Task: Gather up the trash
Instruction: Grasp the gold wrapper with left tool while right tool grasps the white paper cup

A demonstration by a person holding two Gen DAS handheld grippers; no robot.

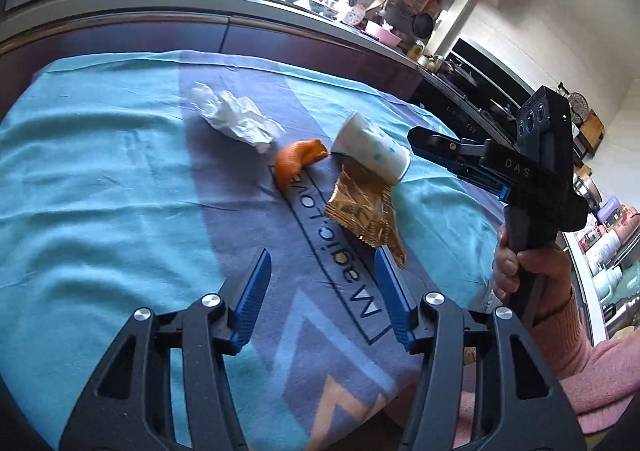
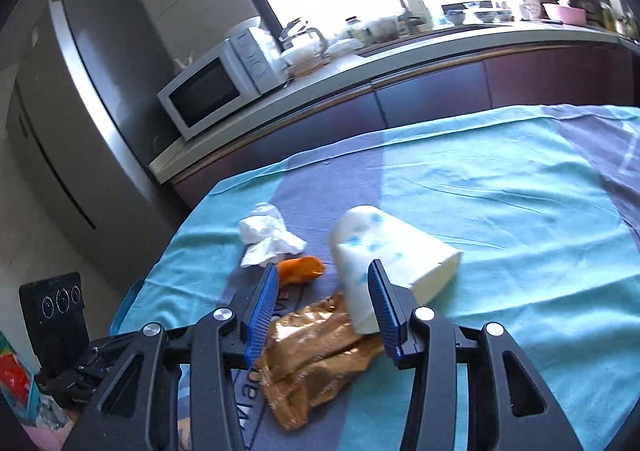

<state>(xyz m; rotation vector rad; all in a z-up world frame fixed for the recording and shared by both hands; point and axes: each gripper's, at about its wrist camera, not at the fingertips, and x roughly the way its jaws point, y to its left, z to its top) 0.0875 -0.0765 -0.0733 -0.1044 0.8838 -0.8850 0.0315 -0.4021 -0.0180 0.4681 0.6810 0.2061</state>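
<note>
Trash sits clustered mid-desk [image 1: 100, 171]: crumpled tissue [image 1: 236, 119], orange peel [image 1: 296, 165], tipped paper cup [image 1: 370, 151], gold wrapper [image 1: 364, 211]. Left tool [image 1: 322, 267] and right tool [image 2: 322, 283] hover with blue pads apart and empty, apparently lined up to begin picking.

Four bits of trash sit bunched on the blue cloth: a crumpled white tissue [image 1: 236, 119], an orange peel [image 1: 298, 163] curled just beside it, a white paper cup [image 1: 372, 149] with blue spots tipped on its side, and a creased gold wrapper [image 1: 362, 213] tucked partly under the cup.
</note>
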